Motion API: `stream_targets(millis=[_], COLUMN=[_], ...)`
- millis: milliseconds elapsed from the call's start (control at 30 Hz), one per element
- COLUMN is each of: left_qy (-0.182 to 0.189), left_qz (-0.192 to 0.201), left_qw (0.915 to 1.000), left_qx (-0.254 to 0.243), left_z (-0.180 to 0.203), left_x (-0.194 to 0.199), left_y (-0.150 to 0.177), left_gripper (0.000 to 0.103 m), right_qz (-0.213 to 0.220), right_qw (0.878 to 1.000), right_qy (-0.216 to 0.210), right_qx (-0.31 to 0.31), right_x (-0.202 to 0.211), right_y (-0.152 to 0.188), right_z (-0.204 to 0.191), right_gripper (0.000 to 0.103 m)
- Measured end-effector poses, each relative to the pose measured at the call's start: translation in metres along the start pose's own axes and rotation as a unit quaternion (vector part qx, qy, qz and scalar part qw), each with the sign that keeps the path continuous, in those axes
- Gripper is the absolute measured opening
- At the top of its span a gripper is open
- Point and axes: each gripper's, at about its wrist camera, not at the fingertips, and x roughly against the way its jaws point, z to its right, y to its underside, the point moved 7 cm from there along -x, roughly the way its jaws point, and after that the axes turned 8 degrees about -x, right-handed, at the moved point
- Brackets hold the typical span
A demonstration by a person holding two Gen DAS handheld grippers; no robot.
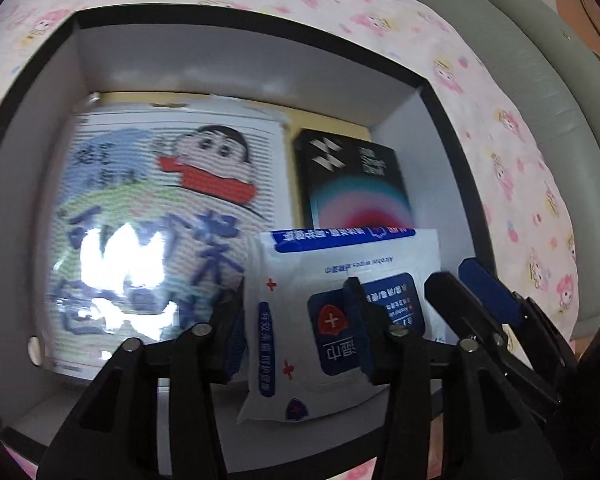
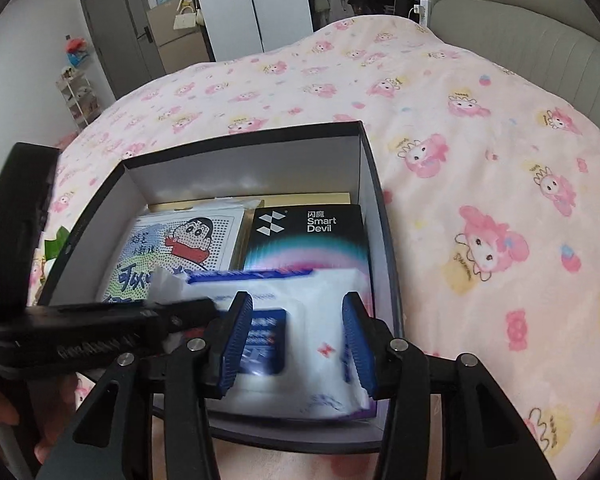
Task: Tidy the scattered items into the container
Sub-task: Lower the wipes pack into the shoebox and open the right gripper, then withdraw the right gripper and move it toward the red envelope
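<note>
On the bed, atop a pink cartoon-print blanket [image 2: 480, 128], sits an open black box [image 2: 374, 184] with white inner walls. Inside, at the left of the frame, lies a flat packet [image 2: 180, 248] printed with a cartoon boy in a red shirt; to its right lies a black carton [image 2: 308, 236] lettered "Smart Devil" with a pink-and-teal glow. A yellow layer shows beneath both at the far wall.

Across the near end of the box, low in the frame, is a pack of wet wipes [image 2: 308, 300]: soft white plastic, a blue band along its far edge, a dark blue label flap and small red crosses. It overlaps the near edge of the black carton.

The left gripper [image 1: 300, 320] straddles one end of the pack, its blue pads against the wrapper, pinching it. The right gripper [image 2: 298, 340] brackets the other end; the pack lies between its pads, but whether they press it or stand just clear I cannot tell.
</note>
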Motion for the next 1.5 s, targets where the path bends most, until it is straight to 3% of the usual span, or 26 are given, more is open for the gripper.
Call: stream_targets(millis=[133,333,467,567,733,833,933,1033,1100,1200,1233,1300,1400,1500], left_qy=[0.021,-0.026,-0.045,0.016,-0.031,-0.103,-0.156,-0.178,-0.161,-0.087,-0.082,-0.088,-0.081,-0.131], left_qz=[0.002,0.066,0.039,0.010,0.057,0.089,0.055,0.043,0.041,0.020,0.017,0.029,0.057,0.073], left_qw=[0.9998,0.9953,0.9960,0.9985,0.9970,0.9887,0.9848,0.9823,0.9855,0.9955,0.9961,0.9956,0.9945,0.9877], left_qx=[0.001,0.065,0.066,0.051,0.042,0.062,0.052,0.038,0.034,0.032,0.027,0.012,0.032,0.044], left_z=[0.003,-0.028,-0.033,-0.019,-0.020,-0.038,-0.046,-0.044,-0.039,-0.021,-0.017,-0.012,-0.016,-0.027], left_x=[0.000,0.029,0.018,0.007,0.025,0.042,0.035,0.037,0.033,0.026,0.024,0.025,0.039,0.050], left_y=[0.004,0.005,0.008,0.010,0.007,0.006,0.005,0.006,0.006,0.008,0.009,0.007,0.006,0.005], left_gripper=[0.045,0.044,0.043,0.043,0.043,0.043,0.042,0.039,0.037,0.037,0.038,0.038,0.038,0.038], right_qz=[0.006,0.026,0.014,0.006,0.004,0.005,0.006,0.008,0.008,0.008,0.007,0.007,0.005,0.005], right_qw=[1.000,0.999,1.000,1.000,1.000,1.000,1.000,1.000,1.000,1.000,1.000,1.000,1.000,1.000], right_qy=[-0.016,-0.016,-0.008,-0.013,-0.018,-0.018,-0.019,-0.014,-0.012,-0.015,-0.015,-0.014,-0.017,-0.020], right_qx=[-0.011,0.012,0.007,0.000,-0.002,-0.004,-0.007,-0.003,-0.002,-0.004,-0.005,-0.004,-0.005,-0.006], right_x=[0.007,0.014,0.006,0.003,0.002,0.002,0.002,0.001,0.001,0.003,0.003,0.003,0.003,0.003], right_y=[-0.002,-0.003,-0.001,0.000,0.001,0.002,0.001,0.002,0.003,0.003,0.003,0.003,0.003,0.002], right_z=[0.005,-0.004,-0.002,0.001,0.000,0.000,0.000,-0.001,-0.001,-0.001,0.000,0.000,0.000,0.001], right_gripper=[0.042,0.042,0.042,0.042,0.042,0.042,0.042,0.042,0.042,0.042,0.042,0.042,0.042,0.042])
